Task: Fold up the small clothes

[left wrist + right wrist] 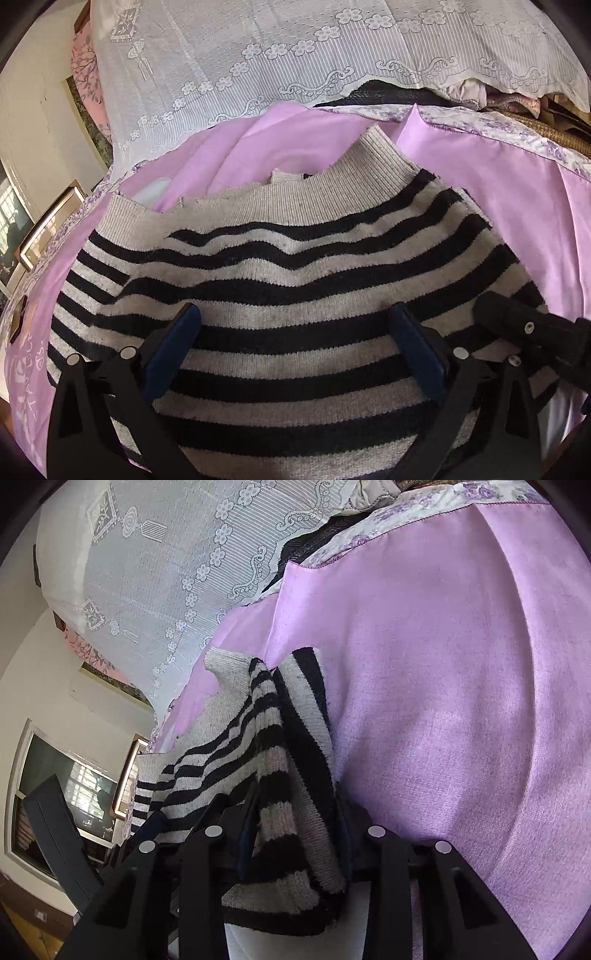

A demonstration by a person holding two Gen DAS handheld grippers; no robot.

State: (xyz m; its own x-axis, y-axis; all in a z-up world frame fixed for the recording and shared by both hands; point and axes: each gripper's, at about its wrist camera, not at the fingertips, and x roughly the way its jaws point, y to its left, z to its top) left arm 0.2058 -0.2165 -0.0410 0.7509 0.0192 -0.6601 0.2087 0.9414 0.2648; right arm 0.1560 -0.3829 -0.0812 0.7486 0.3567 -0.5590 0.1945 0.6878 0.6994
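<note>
Striped sweater (288, 266), grey-black knit, spread on purple sheet (517, 206). Left gripper (295, 317) jaws spread above it. Bunched edge pinched by right gripper (295, 834) jaws.

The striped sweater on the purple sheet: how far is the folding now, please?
Early stage. Done: the striped sweater lies spread on the purple sheet, its ribbed hem away from the camera. In hand: the right gripper is shut on a bunched edge of the knit; the left gripper hangs open over the middle, gripping nothing. Left: no finished fold is visible, so folding over and squaring remain.
</note>
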